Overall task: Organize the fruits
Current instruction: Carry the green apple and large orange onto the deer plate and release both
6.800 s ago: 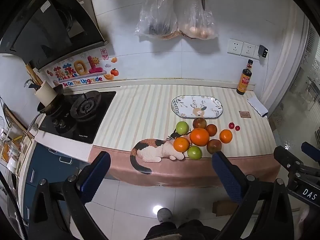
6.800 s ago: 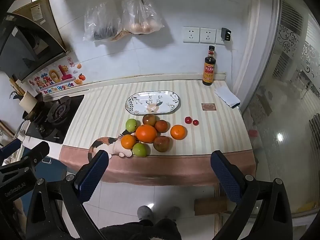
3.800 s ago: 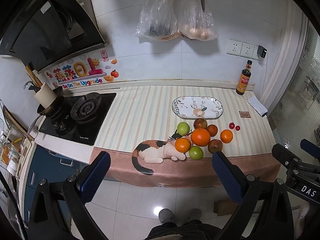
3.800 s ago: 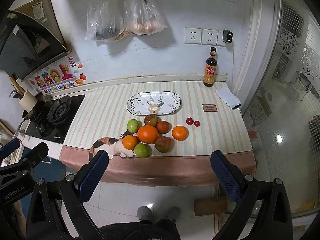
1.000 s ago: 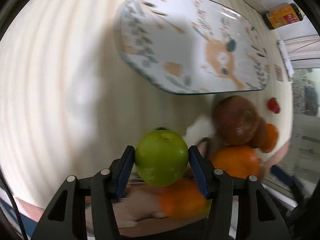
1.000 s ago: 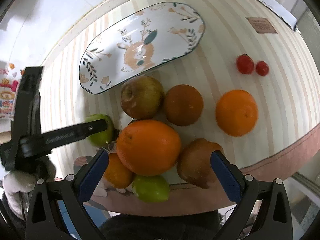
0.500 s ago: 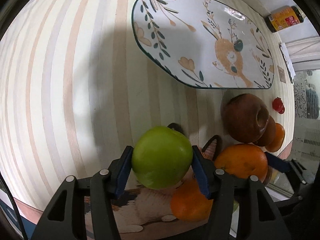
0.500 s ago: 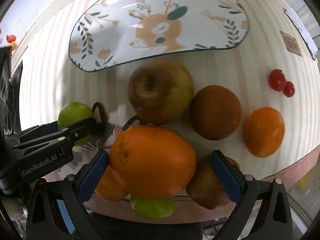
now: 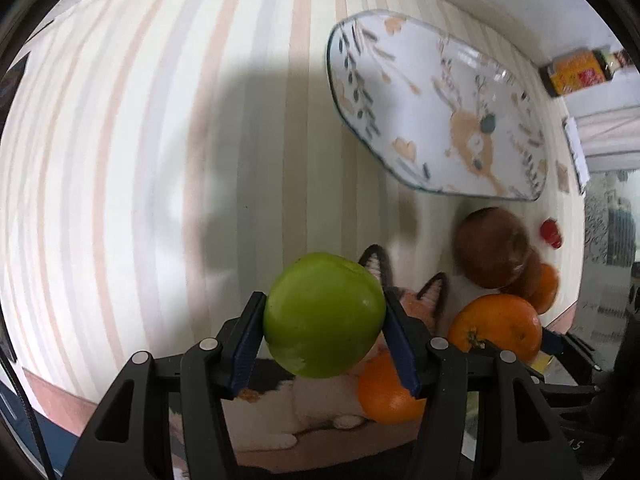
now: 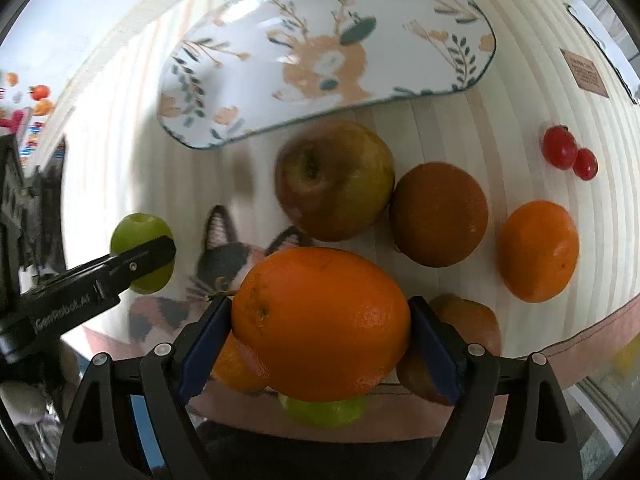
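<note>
You have a round, shiny green apple point(image 9: 323, 314) pinched between two blue pads, up off the striped cloth. Your big bumpy orange point(image 10: 322, 322) sits between two other blue pads, which touch both its sides. Just behind it rests a red and yellow apple point(image 10: 335, 179) with its stem dent facing up, touching a dark brownish orange point(image 10: 439, 214). A smaller bright orange point(image 10: 538, 250) lies apart to the side. Two tiny red tomatoes point(image 10: 569, 157) touch each other farther back. The long white plate with a deer and leaves point(image 10: 256, 76) lies flat behind the fruit.
</note>
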Motion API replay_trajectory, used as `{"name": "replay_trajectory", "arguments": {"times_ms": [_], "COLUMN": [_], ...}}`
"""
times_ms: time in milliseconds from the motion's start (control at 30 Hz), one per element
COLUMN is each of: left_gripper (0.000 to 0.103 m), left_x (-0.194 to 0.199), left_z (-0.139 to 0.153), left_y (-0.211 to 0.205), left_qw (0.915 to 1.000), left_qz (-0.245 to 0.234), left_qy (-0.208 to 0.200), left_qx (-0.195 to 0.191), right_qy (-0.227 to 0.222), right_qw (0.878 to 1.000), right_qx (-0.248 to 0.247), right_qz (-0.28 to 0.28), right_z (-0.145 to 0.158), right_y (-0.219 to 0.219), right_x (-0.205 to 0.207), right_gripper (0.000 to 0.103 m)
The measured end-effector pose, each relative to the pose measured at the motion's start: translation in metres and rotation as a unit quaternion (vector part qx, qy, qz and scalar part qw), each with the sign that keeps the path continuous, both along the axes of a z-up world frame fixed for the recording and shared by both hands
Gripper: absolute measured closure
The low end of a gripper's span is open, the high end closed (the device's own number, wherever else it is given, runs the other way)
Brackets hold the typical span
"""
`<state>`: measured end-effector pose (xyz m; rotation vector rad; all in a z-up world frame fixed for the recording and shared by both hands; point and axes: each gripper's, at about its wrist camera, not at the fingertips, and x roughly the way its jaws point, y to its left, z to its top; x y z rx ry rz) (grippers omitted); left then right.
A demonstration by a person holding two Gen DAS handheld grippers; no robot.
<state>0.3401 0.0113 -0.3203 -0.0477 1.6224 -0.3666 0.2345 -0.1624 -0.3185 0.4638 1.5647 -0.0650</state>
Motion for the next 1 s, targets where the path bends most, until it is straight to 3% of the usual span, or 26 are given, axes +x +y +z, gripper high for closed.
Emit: {"name": "replay_trajectory", "arguments": {"times_ms": [200, 367, 600, 800, 900, 1000], "left_gripper": [0.048, 0.048, 0.048, 0.048, 0.048, 0.048], "left_x": [0.016, 0.059, 0.128, 0.154, 0.159, 0.160], "left_z": [0.063, 0.083, 0.026, -0.017, -0.023, -0.027], "left_y": [-0.014, -0.047, -0.082, -0.089, -0.092, -0.097], "left_qw": [0.9984, 0.9968, 0.9970, 0.9928, 0.9924, 0.9923], "left_qz": [0.025, 0.043, 0.077, 0.107, 0.107, 0.103], "left_qy": [-0.039, -0.054, -0.002, 0.053, 0.058, 0.063], "left_qx": [-0.033, -0.041, -0.005, 0.006, 0.017, 0.029], "right_qy": [-0.063, -0.091, -0.065, -0.029, -0.022, -0.021], "right_qw": [0.998, 0.995, 0.993, 0.990, 0.990, 0.990], "right_qx": [0.027, 0.001, -0.023, -0.025, -0.023, -0.017], "right_qz": [0.012, 0.034, 0.099, 0.133, 0.137, 0.141], "right_z": [0.059, 0.084, 0.044, 0.003, -0.017, -0.018], "right_y": [-0.038, -0.095, -0.118, -0.123, -0.124, -0.127], "right_x": [0.018, 0.075, 0.175, 0.202, 0.215, 0.221], "right_gripper": [0.014, 0.014, 0.014, 0.014, 0.013, 0.013]}}
